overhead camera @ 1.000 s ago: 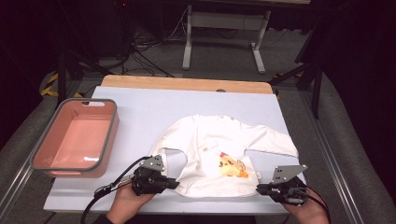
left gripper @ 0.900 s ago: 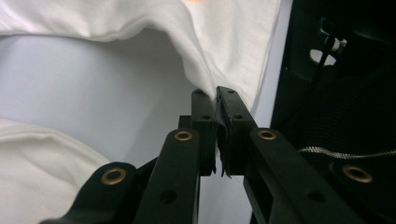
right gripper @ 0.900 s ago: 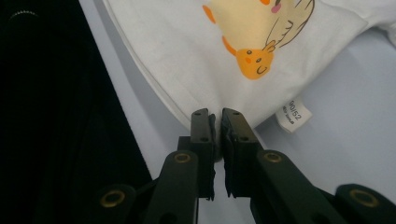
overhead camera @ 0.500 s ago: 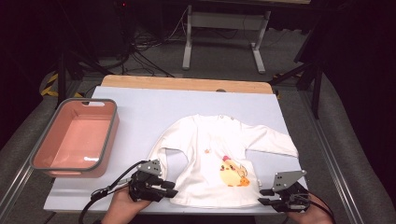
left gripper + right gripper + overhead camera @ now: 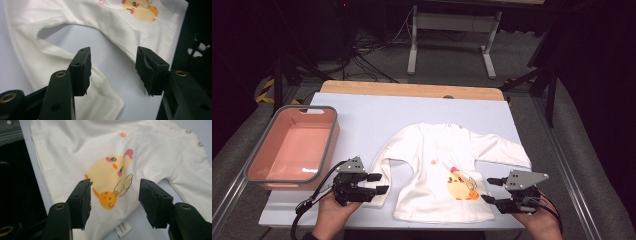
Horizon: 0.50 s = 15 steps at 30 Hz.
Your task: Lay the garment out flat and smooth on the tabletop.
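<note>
The left claw and right claw have both just been opening, nothing between their jaws. The shirt lies flat on the desk between them, seemingly just laid out. Next likely comes regripping a sleeve to fold.

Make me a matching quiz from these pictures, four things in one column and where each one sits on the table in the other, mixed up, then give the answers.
Things:
1. shirt
2. bin
3. left gripper
4. right gripper

Places:
A. at the table's left edge
B. spread flat in the middle of the white mat
C. open by the end of the sleeve on the bin's side
D. open at the hem's corner, next to the chick print

Pairs: 1-B, 2-A, 3-C, 4-D
</note>
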Tool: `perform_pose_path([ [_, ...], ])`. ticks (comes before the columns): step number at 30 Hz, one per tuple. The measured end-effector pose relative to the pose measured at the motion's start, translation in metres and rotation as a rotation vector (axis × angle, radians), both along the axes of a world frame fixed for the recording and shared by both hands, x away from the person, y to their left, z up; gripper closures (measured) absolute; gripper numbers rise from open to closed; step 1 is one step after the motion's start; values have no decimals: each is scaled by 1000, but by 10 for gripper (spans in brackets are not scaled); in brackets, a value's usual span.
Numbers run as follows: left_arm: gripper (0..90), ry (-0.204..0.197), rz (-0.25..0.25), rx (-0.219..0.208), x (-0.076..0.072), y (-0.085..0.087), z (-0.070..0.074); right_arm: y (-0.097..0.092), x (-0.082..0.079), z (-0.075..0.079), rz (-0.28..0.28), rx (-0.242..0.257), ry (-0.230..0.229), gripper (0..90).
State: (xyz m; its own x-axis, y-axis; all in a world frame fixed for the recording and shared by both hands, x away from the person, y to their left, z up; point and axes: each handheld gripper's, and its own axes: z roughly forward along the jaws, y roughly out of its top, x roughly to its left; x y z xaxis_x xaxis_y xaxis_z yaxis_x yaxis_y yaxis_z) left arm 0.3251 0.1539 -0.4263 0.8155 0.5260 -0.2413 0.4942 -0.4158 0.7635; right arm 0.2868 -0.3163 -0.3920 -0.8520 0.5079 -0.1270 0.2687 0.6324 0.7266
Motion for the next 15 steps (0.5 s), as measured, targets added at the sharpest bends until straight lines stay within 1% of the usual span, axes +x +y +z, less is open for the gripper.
perform_pose_path([
  [1,460,0,15,13,0,1,0,2,3,1,-2,14,-12,409],
  [2,460,-9,40,41,0,3,0,3,4,2,0,17,-16,412],
  [4,462,-26,70,88,-2,5,0,7,7,3,12,17,-22,412],
  [5,463,-26,70,88,-2,5,0,9,8,4,17,15,-24,414],
  [6,468,-8,79,102,-2,9,-1,11,9,5,24,15,-23,417],
  [7,472,2,88,97,-3,12,-3,11,10,5,29,10,-26,419],
  [9,479,18,93,105,-3,14,-5,13,11,7,35,14,-35,427],
  [10,479,15,96,121,-3,15,-6,14,11,7,40,18,-37,429],
  [12,480,29,94,134,-5,16,-7,15,12,9,43,22,-47,436],
  [13,483,29,94,134,-5,16,-7,16,13,9,50,24,-51,440],
  [14,488,37,95,149,-7,17,-8,17,14,10,54,26,-51,441],
  [15,491,37,95,149,-7,17,-8,18,15,10,56,26,-52,441],
])
